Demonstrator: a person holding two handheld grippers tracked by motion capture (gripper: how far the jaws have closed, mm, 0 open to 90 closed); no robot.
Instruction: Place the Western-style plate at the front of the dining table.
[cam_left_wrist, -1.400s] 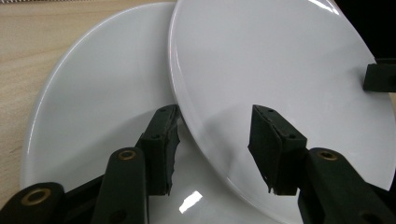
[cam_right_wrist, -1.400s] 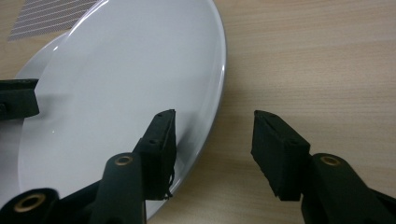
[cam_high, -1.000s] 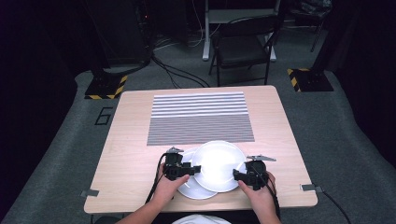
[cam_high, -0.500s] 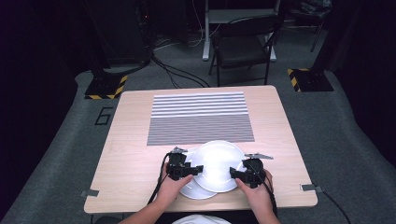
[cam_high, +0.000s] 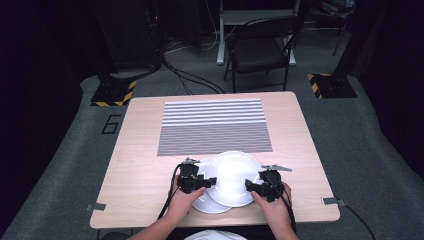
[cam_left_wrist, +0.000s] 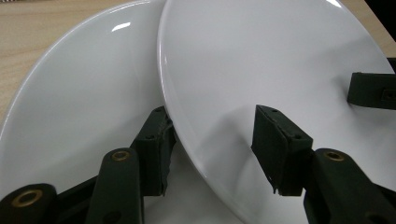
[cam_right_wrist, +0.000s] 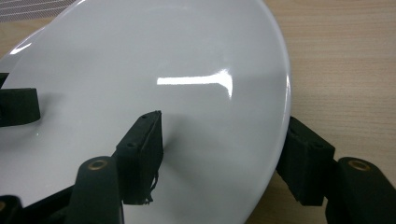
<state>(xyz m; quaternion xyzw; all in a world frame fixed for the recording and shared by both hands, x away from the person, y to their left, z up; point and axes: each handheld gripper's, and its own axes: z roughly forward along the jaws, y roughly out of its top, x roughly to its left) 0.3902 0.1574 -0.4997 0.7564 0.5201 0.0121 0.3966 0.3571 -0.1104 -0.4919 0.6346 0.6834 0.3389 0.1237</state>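
Two white plates lie near the table's front edge. The larger upper plate (cam_high: 232, 175) (cam_left_wrist: 261, 60) (cam_right_wrist: 154, 56) overlaps a lower plate (cam_high: 207, 204) (cam_left_wrist: 88, 93). My left gripper (cam_high: 212, 181) (cam_left_wrist: 210, 116) straddles the upper plate's left rim, one jaw under it and one above. Its jaws have just been closing, and a gap remains. My right gripper (cam_high: 248, 186) (cam_right_wrist: 224, 121) straddles the right rim the same way. Its jaws have just been opening and do not press. Each gripper view shows the other gripper's jaw across the plate.
A striped mat (cam_high: 215, 125) covers the far half of the wooden table (cam_high: 140, 165). Beyond the table stand a folding chair (cam_high: 260, 50) and floor bases with hazard stripes (cam_high: 112, 92). A white rounded object (cam_high: 212, 235) sits at the bottom edge.
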